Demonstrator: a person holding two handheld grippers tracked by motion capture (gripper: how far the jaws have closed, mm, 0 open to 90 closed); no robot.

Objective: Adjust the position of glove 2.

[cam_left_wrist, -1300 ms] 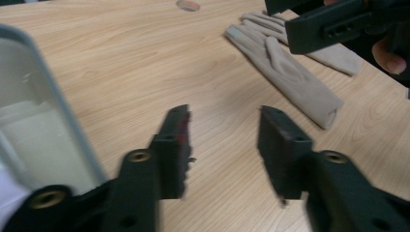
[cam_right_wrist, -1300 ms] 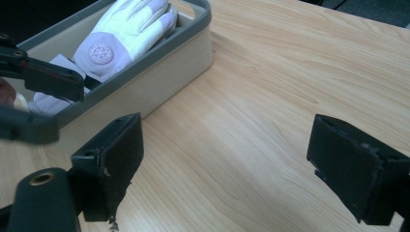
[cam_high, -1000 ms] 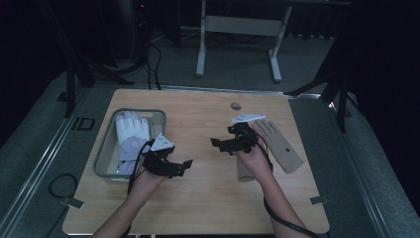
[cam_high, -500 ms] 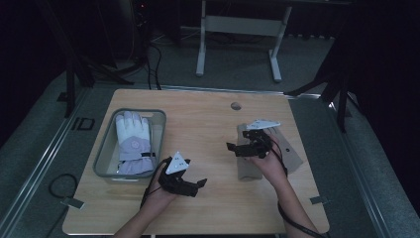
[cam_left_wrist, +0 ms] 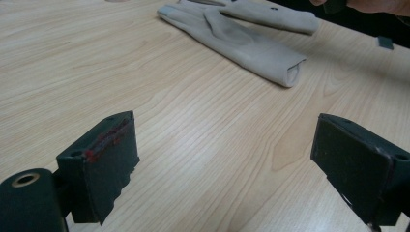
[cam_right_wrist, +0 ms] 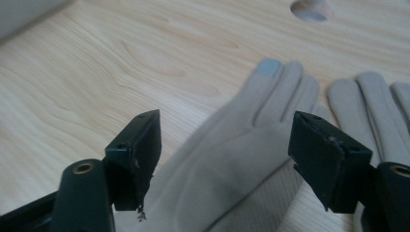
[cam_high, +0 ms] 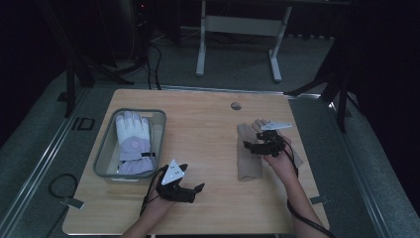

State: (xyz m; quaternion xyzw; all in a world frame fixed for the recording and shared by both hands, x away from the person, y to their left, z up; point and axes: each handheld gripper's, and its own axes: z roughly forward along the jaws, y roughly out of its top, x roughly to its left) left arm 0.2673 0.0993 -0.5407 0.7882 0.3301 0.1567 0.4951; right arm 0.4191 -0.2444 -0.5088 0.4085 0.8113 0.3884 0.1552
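Observation:
Two beige gloves lie flat on the right half of the wooden table, one (cam_high: pixel 246 159) nearer the middle and one (cam_high: pixel 295 154) partly under the person's right hand. My right gripper (cam_high: pixel 249 146) hovers open over the nearer beige glove (cam_right_wrist: pixel 241 164), with nothing between its jaws. The second beige glove (cam_right_wrist: pixel 379 108) lies just beyond, to the right. My left gripper (cam_high: pixel 197 190) stands open and empty low over bare wood near the front edge. Its own view (cam_left_wrist: pixel 225 145) looks across at both beige gloves (cam_left_wrist: pixel 246 43).
A grey bin (cam_high: pixel 104 151) at the table's left holds a white and lavender winter glove (cam_high: pixel 132 144). A round cable hole (cam_high: pixel 236 105) sits near the far edge. A table frame and cables stand on the floor beyond.
My left gripper drew back from the bin to the table's front, empty. My right gripper moved right and lowered over the beige gloves.

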